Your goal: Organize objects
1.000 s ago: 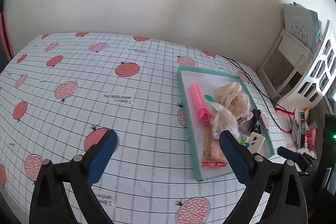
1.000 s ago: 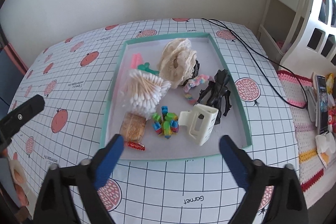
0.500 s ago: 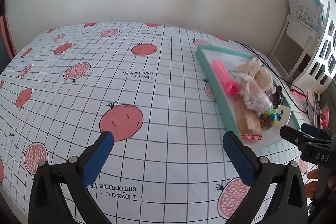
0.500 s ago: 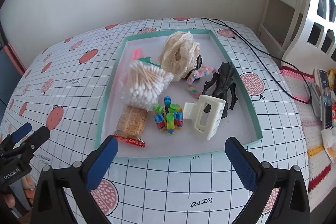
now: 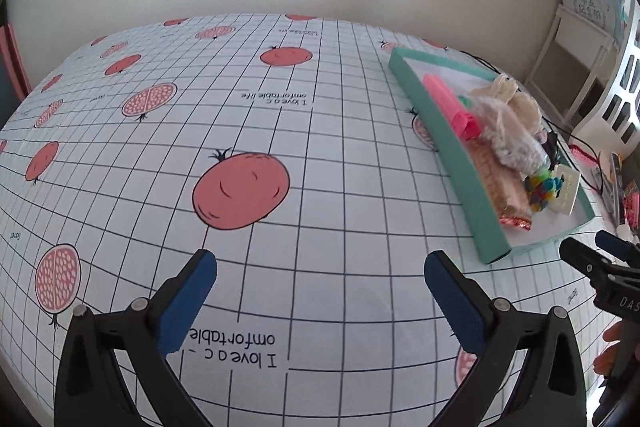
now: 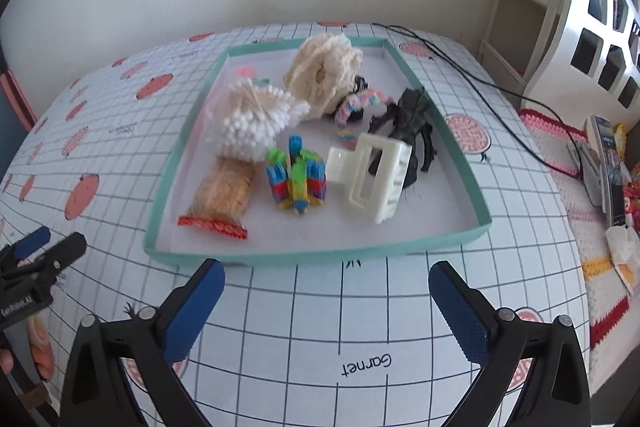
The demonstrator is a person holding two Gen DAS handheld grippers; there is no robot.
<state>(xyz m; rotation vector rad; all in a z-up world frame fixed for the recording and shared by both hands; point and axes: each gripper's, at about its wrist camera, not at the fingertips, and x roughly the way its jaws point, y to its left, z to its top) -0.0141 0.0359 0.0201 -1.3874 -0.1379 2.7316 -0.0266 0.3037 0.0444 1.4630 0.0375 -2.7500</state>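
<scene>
A teal-rimmed tray [image 6: 456, 155] [image 5: 448, 147] lies on the pomegranate-print tablecloth. In it sit a bag of cotton swabs [image 6: 252, 119], a cream crocheted scrunchie [image 6: 324, 75], a cracker packet [image 6: 224, 195], a clump of colourful small clips [image 6: 298, 179], a white claw clip [image 6: 372, 183], a black claw clip [image 6: 412, 123], a pastel hair tie [image 6: 360, 105] and a pink comb [image 5: 448, 103]. My right gripper [image 6: 326, 311] hangs open just in front of the tray's near rim, nothing between its blue pads. My left gripper [image 5: 320, 303] is open over bare cloth, left of the tray.
A black cable [image 6: 472, 75] runs off the table's far right corner. White shelving [image 6: 532, 7] and a striped crocheted mat [image 6: 568, 163] with a phone and small items stand to the right. A hand [image 6: 38, 351] holds the left gripper's handle at the left edge.
Both grippers have dropped lower and closer to the table. The left view has swung left, so the tray sits further right in it. The tray looms larger for the right gripper.
</scene>
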